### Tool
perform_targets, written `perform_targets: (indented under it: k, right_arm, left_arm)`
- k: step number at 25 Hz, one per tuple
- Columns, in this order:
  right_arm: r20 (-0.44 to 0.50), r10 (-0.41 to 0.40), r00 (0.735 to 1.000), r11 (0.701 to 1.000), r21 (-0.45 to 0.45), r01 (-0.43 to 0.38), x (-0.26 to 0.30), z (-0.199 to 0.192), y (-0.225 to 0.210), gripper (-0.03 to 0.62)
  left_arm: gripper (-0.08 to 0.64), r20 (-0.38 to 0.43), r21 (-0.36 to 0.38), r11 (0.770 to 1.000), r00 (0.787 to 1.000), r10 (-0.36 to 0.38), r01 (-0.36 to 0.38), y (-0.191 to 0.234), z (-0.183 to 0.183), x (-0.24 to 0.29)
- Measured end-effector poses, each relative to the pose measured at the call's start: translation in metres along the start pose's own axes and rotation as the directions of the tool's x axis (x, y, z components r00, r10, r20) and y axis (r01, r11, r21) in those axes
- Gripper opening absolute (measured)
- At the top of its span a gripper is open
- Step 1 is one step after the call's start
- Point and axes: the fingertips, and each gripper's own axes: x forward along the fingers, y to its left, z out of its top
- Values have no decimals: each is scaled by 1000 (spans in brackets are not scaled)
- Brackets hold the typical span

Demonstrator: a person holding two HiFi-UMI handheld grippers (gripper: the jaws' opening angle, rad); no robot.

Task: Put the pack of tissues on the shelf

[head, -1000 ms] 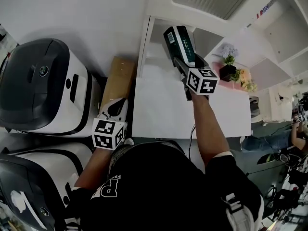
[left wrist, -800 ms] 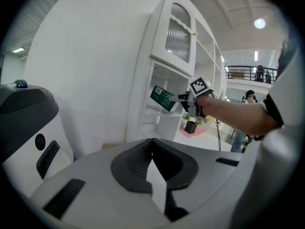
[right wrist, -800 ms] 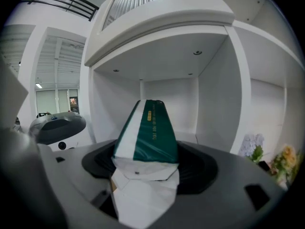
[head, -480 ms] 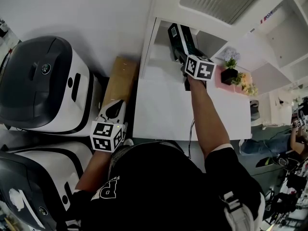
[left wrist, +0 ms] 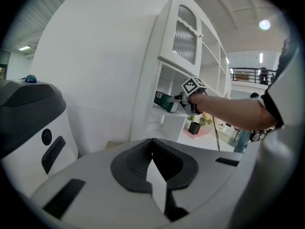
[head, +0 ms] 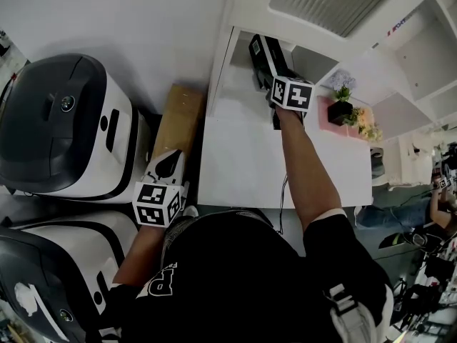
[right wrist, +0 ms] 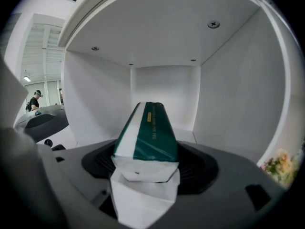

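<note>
- While the head view looked steeply down, the right tongs (head: 270,77) were clamped on the pack of tissues (head: 261,52). The pack was a long, glossy green-and-white wrapped block, and its far end reached into the shelf (head: 227,84) opening of a smooth white cabinet (head: 321,2).
- Below that opening lay the flat white counter (head: 239,156), bare along its near edge. A small potted plant (head: 340,107) stood to the right, well apart from the pack.
- Low at the counter's left edge, the left tongs (head: 170,161) hung near a brown cardboard box (head: 178,116). They were beside two rounded white machines (head: 64,113) with dark grey lids.
- From the left gripper view, that gripper's white jaws were pressed together with nothing between them, set in a dark, curved recess. Across the room the pack showed at the mouth of the lower shelf compartment, at the end of an outstretched arm.
- From the right gripper view, the pack's folded white near end was pinched between the two white jaws. Its creased green film ran straight ahead into the compartment.
- That compartment was box-shaped, with plain matte white walls and small screw heads (right wrist: 213,24) in its ceiling. Open room lay on both sides of the pack and above it.
- Whether the pack's underside touched the shelf floor could not be told.
</note>
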Motion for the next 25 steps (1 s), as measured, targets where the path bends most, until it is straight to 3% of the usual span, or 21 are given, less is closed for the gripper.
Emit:
perform_targets:
  k: [11,25]
  right_arm:
    - [0,-16,1000,1000,-2,16,5,2,5,368]
    - [47,31,998,999,22,-32,-29,-3,10,387]
  left_arm:
    - [14,-16,-5,1000,1000,-13,13,-5,-5,2]
    - [14,-29,22,998,998,-55,55,-17,-1,5]
